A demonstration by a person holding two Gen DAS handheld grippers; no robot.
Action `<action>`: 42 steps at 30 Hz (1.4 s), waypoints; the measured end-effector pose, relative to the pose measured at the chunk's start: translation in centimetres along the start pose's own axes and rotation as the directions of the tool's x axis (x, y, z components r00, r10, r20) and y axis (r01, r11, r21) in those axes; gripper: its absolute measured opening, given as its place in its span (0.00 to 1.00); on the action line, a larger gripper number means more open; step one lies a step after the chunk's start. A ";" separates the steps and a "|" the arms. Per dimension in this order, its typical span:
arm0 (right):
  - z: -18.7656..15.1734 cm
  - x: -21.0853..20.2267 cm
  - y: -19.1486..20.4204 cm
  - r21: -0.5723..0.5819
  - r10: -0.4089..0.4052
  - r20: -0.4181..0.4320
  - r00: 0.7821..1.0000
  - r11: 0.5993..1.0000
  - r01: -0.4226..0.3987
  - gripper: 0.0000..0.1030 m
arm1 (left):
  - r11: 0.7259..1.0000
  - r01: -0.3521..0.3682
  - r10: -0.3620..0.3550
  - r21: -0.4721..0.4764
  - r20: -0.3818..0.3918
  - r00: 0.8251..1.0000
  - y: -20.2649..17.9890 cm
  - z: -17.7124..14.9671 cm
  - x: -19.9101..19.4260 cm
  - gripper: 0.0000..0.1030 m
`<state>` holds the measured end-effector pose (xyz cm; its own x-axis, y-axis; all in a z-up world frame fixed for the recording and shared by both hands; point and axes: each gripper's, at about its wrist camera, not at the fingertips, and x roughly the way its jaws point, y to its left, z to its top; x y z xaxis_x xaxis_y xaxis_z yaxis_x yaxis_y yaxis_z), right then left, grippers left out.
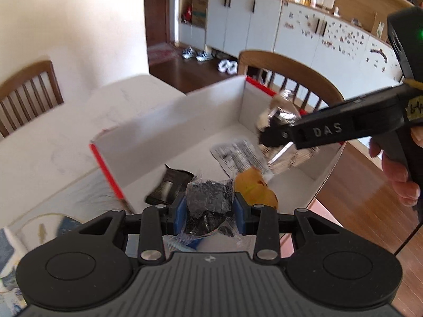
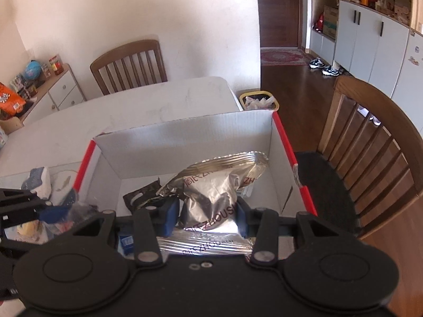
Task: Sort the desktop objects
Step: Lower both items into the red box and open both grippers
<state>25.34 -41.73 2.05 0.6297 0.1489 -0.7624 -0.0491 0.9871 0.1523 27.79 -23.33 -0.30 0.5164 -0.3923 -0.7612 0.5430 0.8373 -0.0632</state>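
Observation:
My left gripper (image 1: 210, 208) is shut on a clear packet of black bits (image 1: 208, 200), held over the near edge of a white cardboard box with red rims (image 1: 169, 129). Inside the box lie a black item (image 1: 169, 185), a yellow thing (image 1: 255, 187) and a printed packet (image 1: 238, 155). My right gripper (image 2: 207, 216) is shut on a crinkled silver foil packet (image 2: 211, 192) above the same box (image 2: 185, 134). In the left wrist view that right gripper (image 1: 267, 133) reaches in from the right with the foil packet (image 1: 284, 111). The left gripper's blue pad (image 2: 53, 212) shows at the left edge.
The box sits on a white table (image 2: 132, 105). Wooden chairs stand at the far side (image 2: 129, 63) and at the right (image 2: 370, 137). A yellow-rimmed bin (image 2: 259, 100) is beyond the table's corner. White and blue items (image 2: 39, 182) lie on the table left of the box.

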 end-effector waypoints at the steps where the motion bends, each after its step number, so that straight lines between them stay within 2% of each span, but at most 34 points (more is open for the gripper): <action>1: 0.1 0.3 0.0 -0.005 0.000 -0.005 1.000 1.000 0.000 0.42 | 1.000 0.001 -0.001 0.002 -0.011 1.000 0.0 0.1 0.4 0.34; 10: 1.1 4.1 -0.6 -0.042 -0.001 -0.056 0.998 0.999 -0.002 0.42 | 0.999 -0.034 0.036 0.021 -0.116 0.993 0.0 1.3 4.4 0.34; 12: 1.4 5.0 -0.4 -0.058 -0.003 -0.064 0.998 0.998 0.000 0.42 | 0.999 -0.022 0.027 0.032 -0.138 0.990 -0.1 1.5 5.2 0.34; 21: 2.2 7.9 0.5 -0.124 -0.003 -0.102 0.995 0.992 -0.010 0.42 | 0.993 -0.060 0.078 0.097 -0.192 0.978 -0.7 1.4 7.4 0.35; 29: 2.3 9.9 0.8 -0.145 0.011 -0.162 0.987 0.989 -0.035 0.42 | 0.995 -0.041 0.062 0.096 -0.228 0.972 -0.7 1.1 8.0 0.34; 42: 1.9 11.1 1.9 -0.217 -0.015 -0.216 0.976 0.976 -0.033 0.43 | 0.994 -0.005 0.037 0.107 -0.298 0.954 -0.7 0.9 8.6 0.35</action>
<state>33.65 -38.36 -4.94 0.4485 0.1435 -0.8822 -0.2373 0.9707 0.0373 32.40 -27.64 -6.23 0.3154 -0.2302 -0.9206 0.6085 0.7935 0.0101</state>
